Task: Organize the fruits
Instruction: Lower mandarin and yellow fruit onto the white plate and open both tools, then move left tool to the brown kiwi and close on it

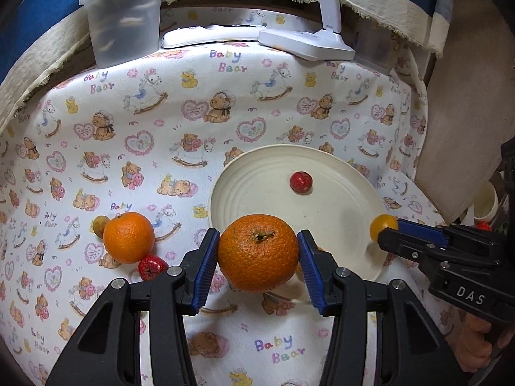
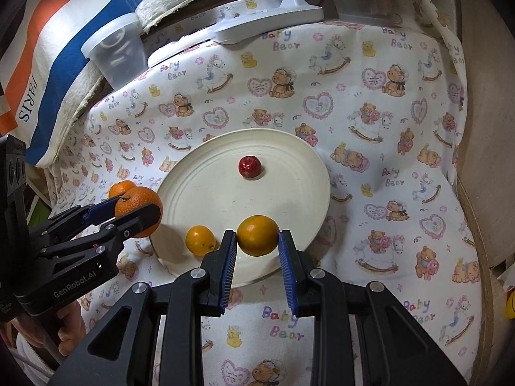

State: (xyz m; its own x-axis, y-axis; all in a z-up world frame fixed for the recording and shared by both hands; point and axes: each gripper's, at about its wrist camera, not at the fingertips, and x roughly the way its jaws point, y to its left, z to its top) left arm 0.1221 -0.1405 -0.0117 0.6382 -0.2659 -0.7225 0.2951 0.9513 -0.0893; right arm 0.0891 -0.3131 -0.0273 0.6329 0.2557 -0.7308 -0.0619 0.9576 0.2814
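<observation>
Left wrist view: left gripper [image 1: 257, 251] jaws clamp the big orange [image 1: 258, 252] across its middle, above the plate [image 1: 257, 173] rim; firm, round, may roll. Right gripper [image 2: 257, 241] jaws pinch a small yellow fruit [image 2: 257, 234] over the plate's near edge.

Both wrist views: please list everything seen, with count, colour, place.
held orange: one, orange, left tool
loose orange: one, orange, on cloth
held yellow fruit: one, yellow, right tool
loose yellow fruit: one, yellow, on plate
round red fruit: one, red, on plate
bumpy red fruit: one, red, on cloth
brown fruit: one, brownish, on cloth
plate: one, cream, on cloth
cloth: one, white, under everything
tub: one, clear, back
remote: one, white, back
stand: one, white, back
left tool, right tool: two, black, nearest
</observation>
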